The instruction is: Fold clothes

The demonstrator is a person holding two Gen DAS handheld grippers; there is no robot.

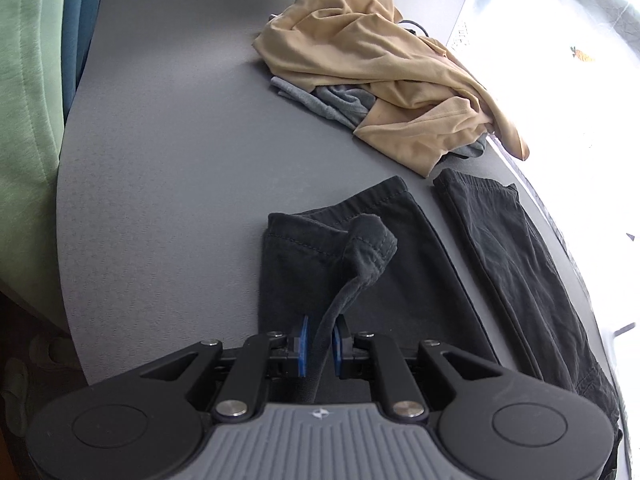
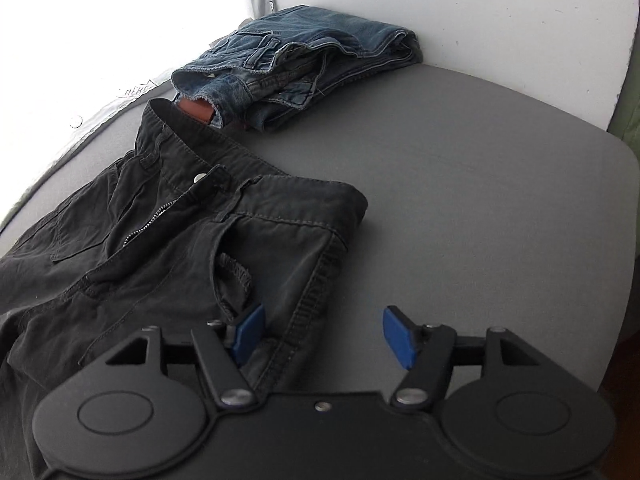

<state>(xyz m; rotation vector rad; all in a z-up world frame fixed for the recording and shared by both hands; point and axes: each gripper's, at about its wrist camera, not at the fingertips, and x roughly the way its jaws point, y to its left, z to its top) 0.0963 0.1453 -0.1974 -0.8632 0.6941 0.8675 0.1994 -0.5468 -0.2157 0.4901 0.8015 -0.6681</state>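
Observation:
Black trousers (image 1: 360, 272) lie on the grey table (image 1: 168, 160), legs side by side in the left wrist view. My left gripper (image 1: 322, 342) is shut on a raised fold of the near leg's hem. In the right wrist view the trousers' waist (image 2: 240, 216) lies flat with button and zip showing. My right gripper (image 2: 324, 334) is open, low at the waist's side seam, its left pad (image 2: 250, 330) on the fabric and its right pad (image 2: 398, 336) over bare table.
A crumpled tan garment (image 1: 384, 76) lies over a grey one (image 1: 332, 102) at the table's far side. Folded blue jeans (image 2: 296, 64) lie by the white wall (image 2: 480, 12). A bright window area borders the table. A green cushion (image 1: 24, 120) is at left.

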